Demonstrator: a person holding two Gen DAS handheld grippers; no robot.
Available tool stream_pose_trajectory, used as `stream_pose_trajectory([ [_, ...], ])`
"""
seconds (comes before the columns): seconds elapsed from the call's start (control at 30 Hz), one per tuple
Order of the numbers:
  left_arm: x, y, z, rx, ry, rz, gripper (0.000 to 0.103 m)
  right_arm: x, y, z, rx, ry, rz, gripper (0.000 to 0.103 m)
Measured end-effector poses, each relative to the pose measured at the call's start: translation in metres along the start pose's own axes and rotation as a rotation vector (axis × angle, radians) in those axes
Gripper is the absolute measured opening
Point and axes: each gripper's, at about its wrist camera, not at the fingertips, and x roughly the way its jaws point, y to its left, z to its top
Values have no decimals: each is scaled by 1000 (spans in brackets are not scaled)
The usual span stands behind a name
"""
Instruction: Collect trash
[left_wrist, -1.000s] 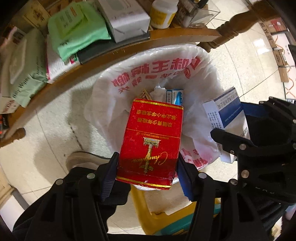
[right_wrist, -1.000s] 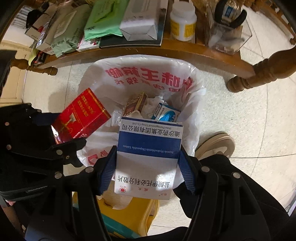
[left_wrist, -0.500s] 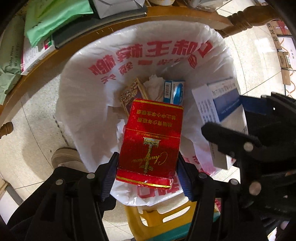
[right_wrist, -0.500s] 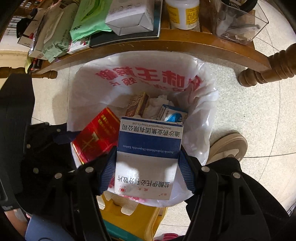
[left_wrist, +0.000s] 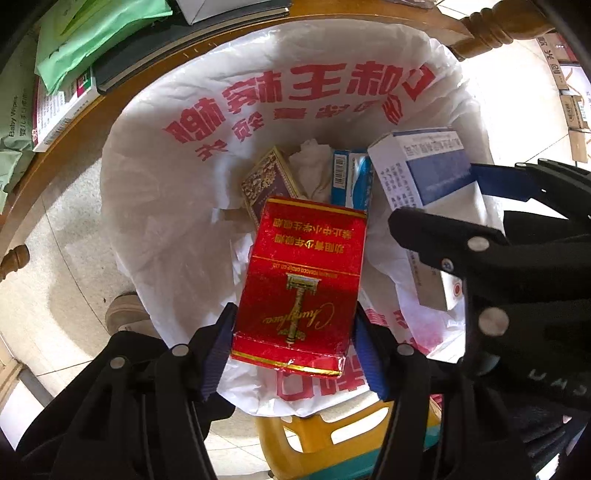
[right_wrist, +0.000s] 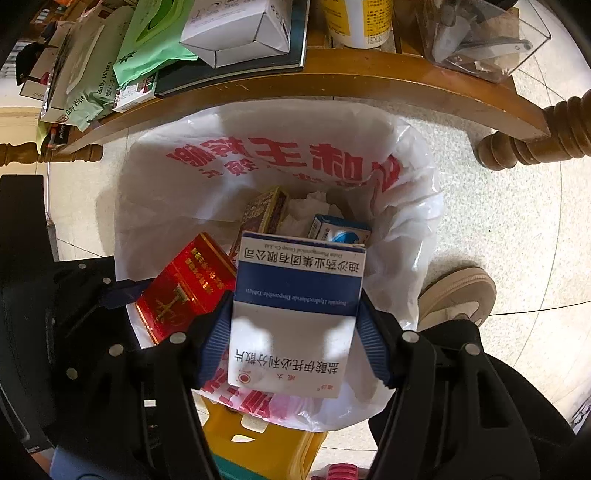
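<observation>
Both boxes over the bin bag.
My left gripper (left_wrist: 293, 332) jaws clamp the red cardboard cigarette pack (left_wrist: 301, 284); right gripper (right_wrist: 293, 339) jaws clamp the blue-and-white cardboard medicine box (right_wrist: 295, 314), above the white plastic bin bag (right_wrist: 229, 173).

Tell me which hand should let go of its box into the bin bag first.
Probably left. Its tongs hold the red box over the middle of the white bag. The right tongs' blue-and-white box sits nearer the bag's rim.

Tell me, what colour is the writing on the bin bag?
Red writing on the white bag, clearest from the left wrist.
</observation>
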Motion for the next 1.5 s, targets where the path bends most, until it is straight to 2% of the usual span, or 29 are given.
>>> stream_pose_trajectory([
  [0.27,-1,-1,3,-1,11,-6,61,1,-3,1,15,-1,22,63],
  [0.3,-2,0,4,-4,11,-2,65,1,-4,1,19,-2,22,68],
  [0.33,-2,0,4,-8,10,0,67,1,-4,2,24,-5,22,79],
  [0.37,-3,1,5,-7,8,0,67,-1,-5,2,29,-13,23,80],
  [0.77,-5,1,5,-6,5,14,68,-1,-7,2,38,-16,23,80],
  [1.1,-8,3,2,-32,-15,29,75,-8,-7,1,33,-39,-5,80],
  [1.23,-17,3,-4,-54,-41,40,82,-18,-8,-2,39,-72,-24,80],
  [1.37,-28,4,-12,-84,-78,63,83,-31,-7,-11,48,-110,-48,80],
  [1.5,-48,2,-25,-114,-149,116,83,-55,-2,-24,36,-180,-86,80],
])
